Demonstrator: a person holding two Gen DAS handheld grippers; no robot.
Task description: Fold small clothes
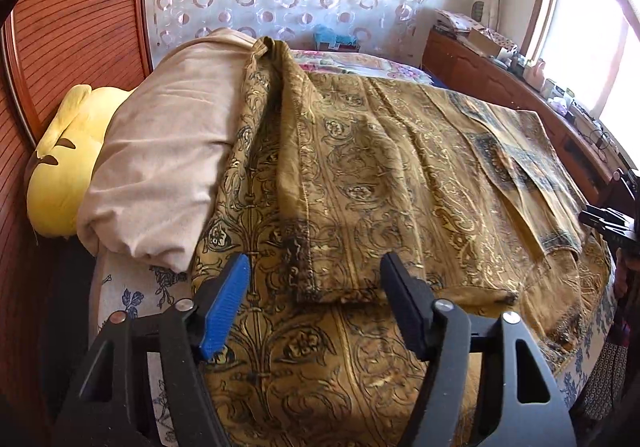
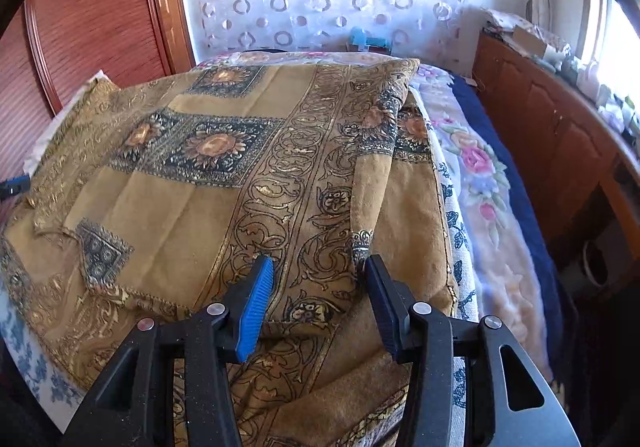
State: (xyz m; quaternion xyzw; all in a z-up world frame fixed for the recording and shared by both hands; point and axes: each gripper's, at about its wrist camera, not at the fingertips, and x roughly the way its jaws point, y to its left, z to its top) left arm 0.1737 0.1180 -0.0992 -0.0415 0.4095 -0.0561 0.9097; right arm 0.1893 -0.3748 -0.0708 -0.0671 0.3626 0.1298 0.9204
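We've got both the left gripper point(image 1: 316, 301) and right gripper point(image 2: 318, 301) spread wide just short of the paisley garment's hem point(image 1: 340, 293), so we should probably pinch both corners evenly.

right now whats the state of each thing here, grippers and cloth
left gripper: open, holding nothing, over the near hem
right gripper: open, holding nothing
gold patterned garment: spread on the bed, partly folded, one edge lapped over
beige duvet: bunched up
yellow plush: lying beside the duvet
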